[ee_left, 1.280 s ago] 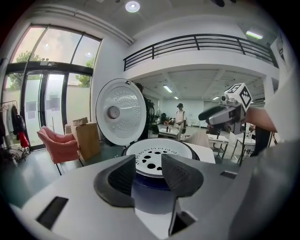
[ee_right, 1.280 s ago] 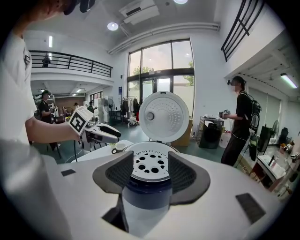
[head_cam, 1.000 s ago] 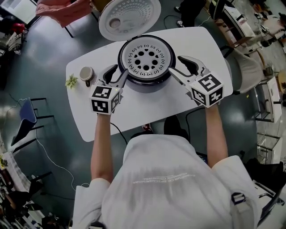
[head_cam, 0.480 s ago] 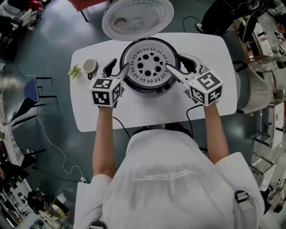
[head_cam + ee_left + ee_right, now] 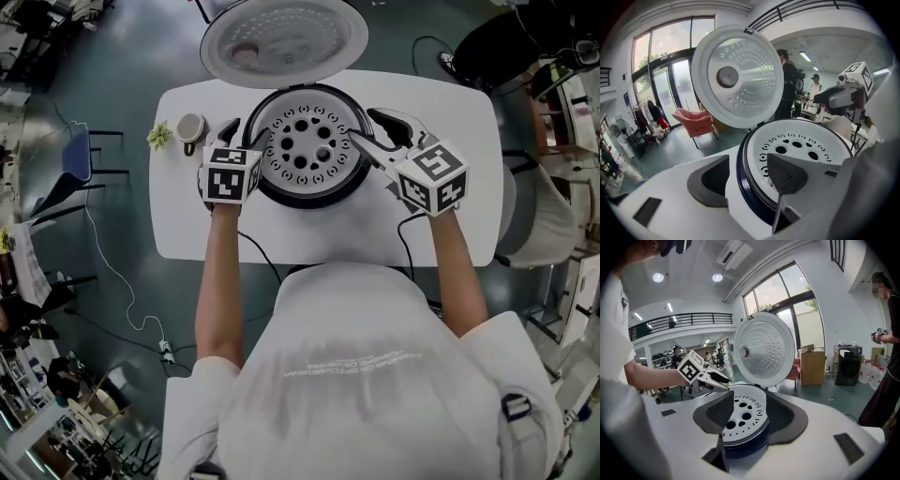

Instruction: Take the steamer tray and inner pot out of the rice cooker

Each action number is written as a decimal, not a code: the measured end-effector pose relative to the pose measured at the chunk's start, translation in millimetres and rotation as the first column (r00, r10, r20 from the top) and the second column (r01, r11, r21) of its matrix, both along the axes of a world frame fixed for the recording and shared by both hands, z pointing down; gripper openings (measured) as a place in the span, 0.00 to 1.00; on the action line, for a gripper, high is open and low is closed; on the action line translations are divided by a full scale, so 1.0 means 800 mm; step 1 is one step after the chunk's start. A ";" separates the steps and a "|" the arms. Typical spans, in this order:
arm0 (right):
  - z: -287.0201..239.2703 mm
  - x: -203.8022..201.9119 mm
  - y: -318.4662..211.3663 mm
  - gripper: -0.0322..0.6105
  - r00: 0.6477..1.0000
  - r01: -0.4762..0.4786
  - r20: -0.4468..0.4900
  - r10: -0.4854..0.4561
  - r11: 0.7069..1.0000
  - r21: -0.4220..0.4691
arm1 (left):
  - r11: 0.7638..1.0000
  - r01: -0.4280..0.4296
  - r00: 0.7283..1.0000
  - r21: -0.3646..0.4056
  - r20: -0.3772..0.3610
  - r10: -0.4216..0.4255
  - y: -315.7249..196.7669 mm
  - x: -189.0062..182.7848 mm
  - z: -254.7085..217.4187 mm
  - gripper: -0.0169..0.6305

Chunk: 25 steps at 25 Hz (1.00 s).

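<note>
We are seeing the steamer tray [image 5: 307, 141] sitting in the open rice cooker [image 5: 307, 196], upper centre of the head frame, lid [image 5: 281, 42] tipped back. The left gripper [image 5: 247, 141] is opening its jaws, straddling the cooker's left rim, not pressing. The right gripper [image 5: 366, 128] is keeping its jaws apart, straddling the tray's right edge.

Two grippers [image 5: 246, 139] [image 5: 367, 129], one rice cooker [image 5: 309, 194], one steamer tray [image 5: 311, 141], one cup [image 5: 191, 127], one small plant [image 5: 157, 137].
</note>
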State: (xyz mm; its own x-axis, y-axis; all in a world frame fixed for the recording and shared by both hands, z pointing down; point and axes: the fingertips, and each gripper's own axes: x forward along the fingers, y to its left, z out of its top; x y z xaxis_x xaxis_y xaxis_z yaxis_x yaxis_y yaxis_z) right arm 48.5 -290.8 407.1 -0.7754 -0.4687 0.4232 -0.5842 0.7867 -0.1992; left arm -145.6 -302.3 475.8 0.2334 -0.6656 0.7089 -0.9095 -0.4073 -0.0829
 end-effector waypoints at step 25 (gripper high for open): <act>0.007 0.013 0.007 0.40 0.998 -0.022 0.064 0.023 1.000 -0.017 | 0.999 -0.043 0.998 -0.018 0.041 0.043 0.003 -0.003 -0.001 0.41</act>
